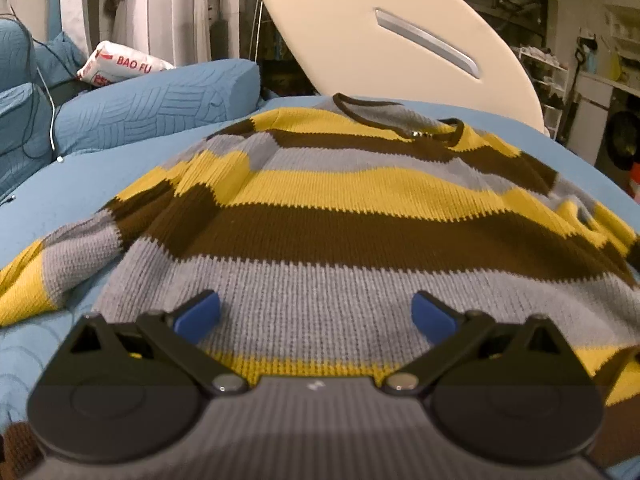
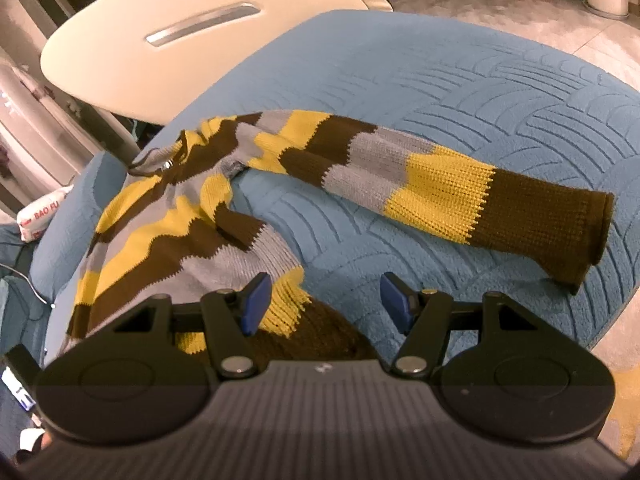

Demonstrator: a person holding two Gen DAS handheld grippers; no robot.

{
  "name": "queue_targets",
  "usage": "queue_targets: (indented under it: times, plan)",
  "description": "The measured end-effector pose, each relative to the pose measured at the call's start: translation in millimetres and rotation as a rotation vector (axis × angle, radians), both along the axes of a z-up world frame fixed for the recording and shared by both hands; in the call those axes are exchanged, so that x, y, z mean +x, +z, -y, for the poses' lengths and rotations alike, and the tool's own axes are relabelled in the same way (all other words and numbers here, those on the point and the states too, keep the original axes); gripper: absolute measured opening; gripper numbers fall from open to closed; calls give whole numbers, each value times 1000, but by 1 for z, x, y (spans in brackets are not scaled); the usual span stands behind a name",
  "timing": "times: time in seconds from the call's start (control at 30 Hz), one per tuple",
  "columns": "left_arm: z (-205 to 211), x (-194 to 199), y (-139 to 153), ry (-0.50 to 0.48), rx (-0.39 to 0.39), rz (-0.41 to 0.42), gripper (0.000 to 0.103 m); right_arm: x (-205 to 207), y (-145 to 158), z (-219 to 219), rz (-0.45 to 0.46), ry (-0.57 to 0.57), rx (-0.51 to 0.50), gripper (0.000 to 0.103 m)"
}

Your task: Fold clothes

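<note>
Nearest the right wrist camera, the right gripper [image 2: 322, 304] has its blue fingers [image 2: 256, 300] spread wide and pinching nothing. The sweater's [image 2: 168, 232] brown and yellow hem corner lies directly under and just inside the left finger, while the other finger sits over bare blue bed cover [image 2: 500, 92]. Ahead and out past that finger, the sleeve [image 2: 420, 176] runs crosswise, its long axis slanting away from the body of the sweater to a brown cuff [image 2: 544, 228] lying well off to the side.

The left gripper [image 1: 316, 316] is likewise spread and empty, both fingers over the grey band near the hem, with the sweater stretching straight ahead to the collar [image 1: 400, 120], stripes across the fingers. The other sleeve [image 1: 36, 276] trails off beyond its left finger.

Judging by this, the right hand is nearer the spread sleeve and would reach forward and outward for it; whether either gripper touches the knit is hard to tell from these distorted views.
</note>
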State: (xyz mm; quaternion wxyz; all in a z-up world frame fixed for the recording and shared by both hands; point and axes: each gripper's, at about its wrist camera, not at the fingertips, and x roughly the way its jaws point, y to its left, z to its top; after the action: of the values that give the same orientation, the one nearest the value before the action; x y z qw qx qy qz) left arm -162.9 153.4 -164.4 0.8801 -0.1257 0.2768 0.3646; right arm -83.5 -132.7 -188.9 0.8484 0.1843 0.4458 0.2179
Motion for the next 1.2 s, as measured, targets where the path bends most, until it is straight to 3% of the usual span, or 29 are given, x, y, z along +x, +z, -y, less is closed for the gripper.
queue_targets:
  times: [0.2,0.47,1.2]
  plan:
    - [2,0,5,-31,-25,44,103,1,-1,1,-5,-2,16,64]
    - [11,7,-3,-61,25,-35,103,0,-1,2,-1,-4,24,64]
    - [11,5,-4,-64,19,-35,103,-1,-1,-1,-2,-6,16,64]
